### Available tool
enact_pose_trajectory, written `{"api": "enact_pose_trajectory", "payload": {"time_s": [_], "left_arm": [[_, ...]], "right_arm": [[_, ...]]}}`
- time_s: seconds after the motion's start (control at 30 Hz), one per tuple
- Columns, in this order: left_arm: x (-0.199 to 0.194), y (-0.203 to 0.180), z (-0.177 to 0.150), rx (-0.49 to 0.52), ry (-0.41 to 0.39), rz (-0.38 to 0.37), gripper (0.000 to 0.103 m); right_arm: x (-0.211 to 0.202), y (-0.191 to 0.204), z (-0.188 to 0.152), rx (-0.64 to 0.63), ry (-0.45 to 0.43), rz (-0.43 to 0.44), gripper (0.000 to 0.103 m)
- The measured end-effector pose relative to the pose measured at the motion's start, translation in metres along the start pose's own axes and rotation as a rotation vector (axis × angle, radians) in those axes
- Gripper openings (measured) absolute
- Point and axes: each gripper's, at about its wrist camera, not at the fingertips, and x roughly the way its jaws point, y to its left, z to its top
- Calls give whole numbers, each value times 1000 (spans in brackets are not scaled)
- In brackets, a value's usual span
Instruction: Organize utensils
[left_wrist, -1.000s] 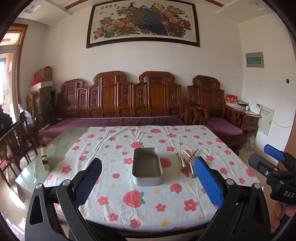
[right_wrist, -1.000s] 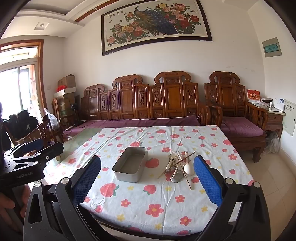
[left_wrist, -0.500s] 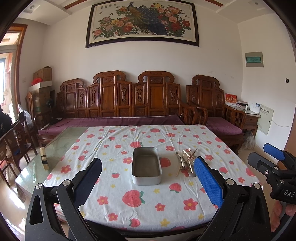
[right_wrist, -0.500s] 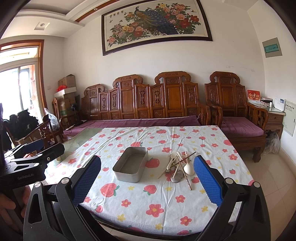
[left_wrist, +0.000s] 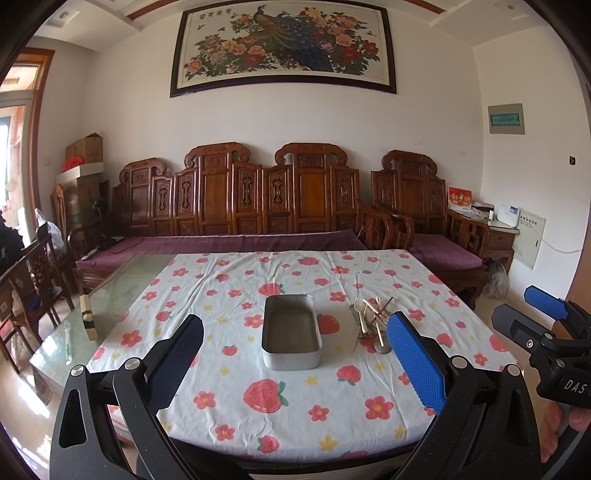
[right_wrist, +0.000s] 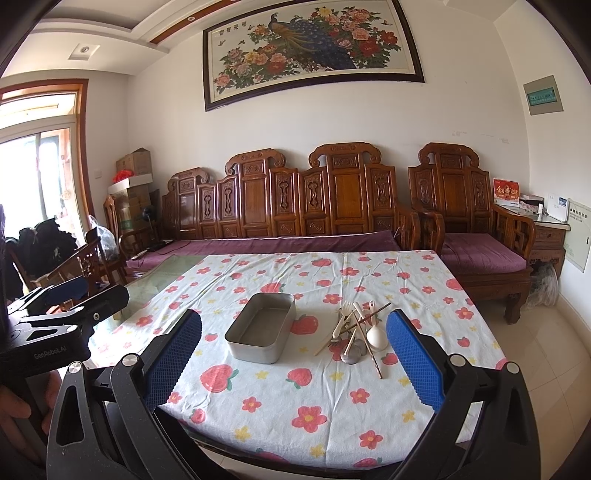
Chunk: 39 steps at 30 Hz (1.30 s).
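An empty metal tin (left_wrist: 291, 331) (right_wrist: 262, 332) sits mid-table on the strawberry-print cloth (left_wrist: 236, 384) (right_wrist: 258, 384). Right of it lies a pile of utensils (left_wrist: 372, 322) (right_wrist: 357, 332): spoons, a fork and chopsticks crossed over each other. My left gripper (left_wrist: 295, 365) is open and empty, held in front of the table's near edge facing the tin. My right gripper (right_wrist: 295, 365) is open and empty, also short of the table, with the pile ahead and slightly right. The right gripper shows at the right edge of the left wrist view (left_wrist: 543, 321); the left gripper shows at the left edge of the right wrist view (right_wrist: 74, 302).
The table's left part is bare glass (left_wrist: 122, 291) with a small wooden block (left_wrist: 88, 317) standing on it. A carved wooden sofa (left_wrist: 258, 206) with purple cushions runs behind the table, an armchair (right_wrist: 476, 229) at the back right, chairs (left_wrist: 33, 280) at the left.
Both grippers have shifted only slightly; the view has barely drifted. Nothing on the table has moved.
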Motion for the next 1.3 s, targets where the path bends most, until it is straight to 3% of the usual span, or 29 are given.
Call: {"api": "enact_pose_trajectory", "payload": {"time_s": [1.3], "left_arm": [[-11,-7,8,5,-14,-4,97]], "right_arm": [[0,1,-1,-2,-7,2,100]]}}
